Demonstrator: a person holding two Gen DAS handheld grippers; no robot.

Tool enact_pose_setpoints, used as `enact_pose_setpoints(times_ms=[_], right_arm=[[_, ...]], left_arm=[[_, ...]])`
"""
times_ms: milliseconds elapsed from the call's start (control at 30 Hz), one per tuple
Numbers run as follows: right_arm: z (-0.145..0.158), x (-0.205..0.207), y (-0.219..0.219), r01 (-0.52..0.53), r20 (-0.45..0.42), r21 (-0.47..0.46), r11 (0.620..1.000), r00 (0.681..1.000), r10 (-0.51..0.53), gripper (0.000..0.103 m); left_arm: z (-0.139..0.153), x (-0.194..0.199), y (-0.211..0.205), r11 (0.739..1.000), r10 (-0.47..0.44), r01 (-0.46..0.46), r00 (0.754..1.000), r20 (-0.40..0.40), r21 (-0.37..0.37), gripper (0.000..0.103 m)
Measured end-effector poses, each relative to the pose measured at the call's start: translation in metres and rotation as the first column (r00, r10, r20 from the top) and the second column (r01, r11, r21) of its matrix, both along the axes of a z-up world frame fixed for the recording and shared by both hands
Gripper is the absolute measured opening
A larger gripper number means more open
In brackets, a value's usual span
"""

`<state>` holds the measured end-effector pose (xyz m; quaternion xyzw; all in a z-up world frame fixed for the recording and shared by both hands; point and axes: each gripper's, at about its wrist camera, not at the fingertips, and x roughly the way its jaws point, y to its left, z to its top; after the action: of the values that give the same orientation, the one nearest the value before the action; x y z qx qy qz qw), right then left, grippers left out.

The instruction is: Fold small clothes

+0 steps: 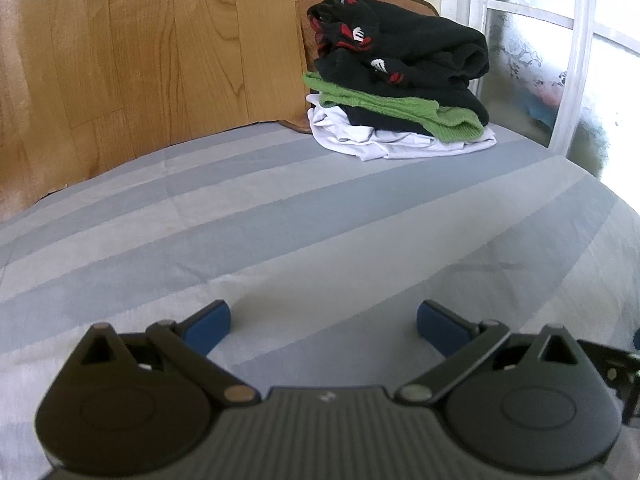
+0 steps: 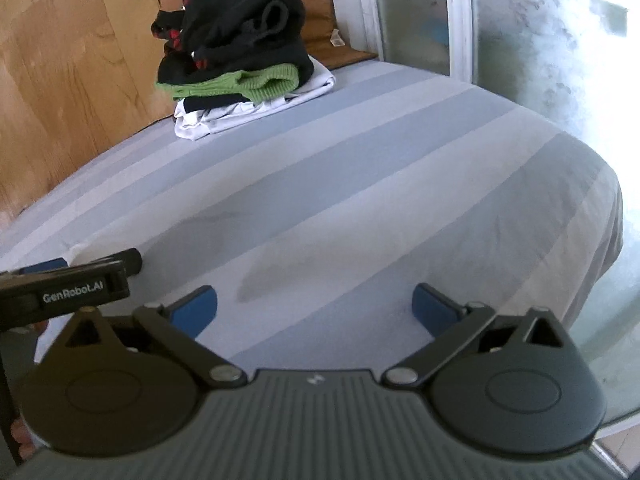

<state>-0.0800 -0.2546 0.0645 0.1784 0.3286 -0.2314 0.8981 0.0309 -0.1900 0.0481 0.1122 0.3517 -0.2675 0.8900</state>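
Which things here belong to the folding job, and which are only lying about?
For the job:
- stack of black, green and white folded clothes
- left tongs, open
- right tongs, open

Only lying about:
- brown padded cushion behind the stack
- blue-grey striped bed sheet
- frosted glass window

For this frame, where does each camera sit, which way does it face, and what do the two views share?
Left wrist: on the left gripper, looking forward over the striped bedsheet at the clothes pile; its open jaws show.
Right wrist: on the right gripper, facing the same way; its open jaws show, with the left gripper at the left edge.
Shared: bedsheet, clothes pile, wood-pattern wall.
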Motion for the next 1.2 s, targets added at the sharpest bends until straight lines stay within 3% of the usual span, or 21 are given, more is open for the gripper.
enact_pose_setpoints(times_ms=[800, 967, 1200], right_arm=[[0.011, 0.009, 0.013, -0.06, 0.018, -0.091, 0.994, 0.998, 0.062, 0.103], [0.015, 0.0, 0.015, -0.038, 0.106, -0.124, 0.991, 0.993, 0.051, 0.103], [0.004, 0.004, 0.022, -0.039, 0.102, -0.072, 0.997, 0.994, 0.046, 0.103]], left_arm=[[0.006, 0.001, 0.005, 1.0, 0.02, -0.021, 0.999, -0.047, -0.012, 0.103], [0.016, -0.005, 0.01, 0.998, 0.061, -0.06, 0.998, 0.017, -0.035, 0.103], [0.022, -0.009, 0.012, 0.997, 0.08, -0.079, 0.994, 0.071, -0.027, 0.103]])
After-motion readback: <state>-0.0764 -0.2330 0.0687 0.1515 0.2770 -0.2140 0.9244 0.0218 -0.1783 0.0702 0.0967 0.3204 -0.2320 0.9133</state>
